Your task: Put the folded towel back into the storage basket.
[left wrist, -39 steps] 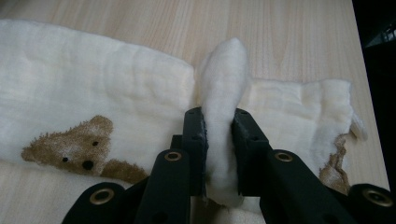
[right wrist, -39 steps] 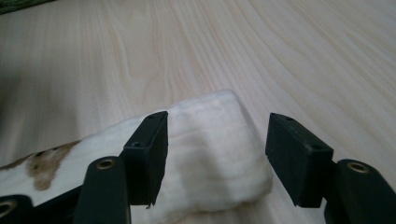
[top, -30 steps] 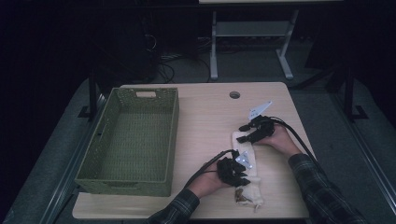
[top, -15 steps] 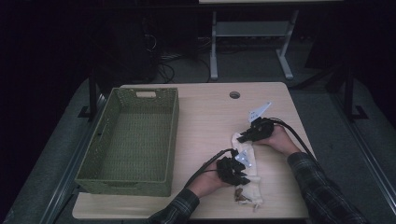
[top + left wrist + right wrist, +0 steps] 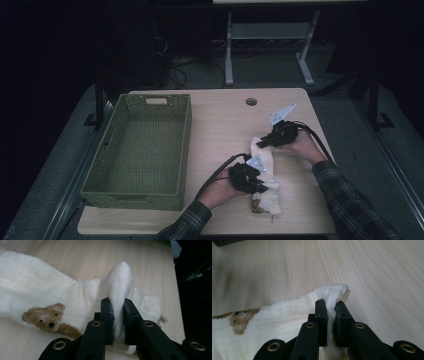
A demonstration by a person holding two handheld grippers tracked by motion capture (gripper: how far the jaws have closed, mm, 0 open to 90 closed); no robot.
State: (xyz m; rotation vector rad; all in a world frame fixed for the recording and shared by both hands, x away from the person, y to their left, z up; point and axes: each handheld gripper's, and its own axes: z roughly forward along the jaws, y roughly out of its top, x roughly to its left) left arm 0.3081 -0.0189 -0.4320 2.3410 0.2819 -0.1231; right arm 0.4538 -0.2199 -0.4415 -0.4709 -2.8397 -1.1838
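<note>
- High view: we see the left gripper [image 5: 256, 181] and the right gripper [image 5: 264, 141] at opposite ends of a cream cloth [image 5: 266, 170] on the wooden table [image 5: 220, 120]. The cloth stretches from one tool to the other. A green woven basket [image 5: 111, 165] stands well apart, beyond the left gripper.
- Left gripper view: we see the left gripper [image 5: 117, 305] clamped on a raised fold of the cloth [image 5: 50, 295]; a brown teddy bear print [image 5: 47, 319] lies on the fabric beside the jaws.
- Right gripper view: we see the right gripper [image 5: 330, 306], having just been closing, pinching the cloth's [image 5: 287, 312] bunched corner, which pokes up between its jaws.
</note>
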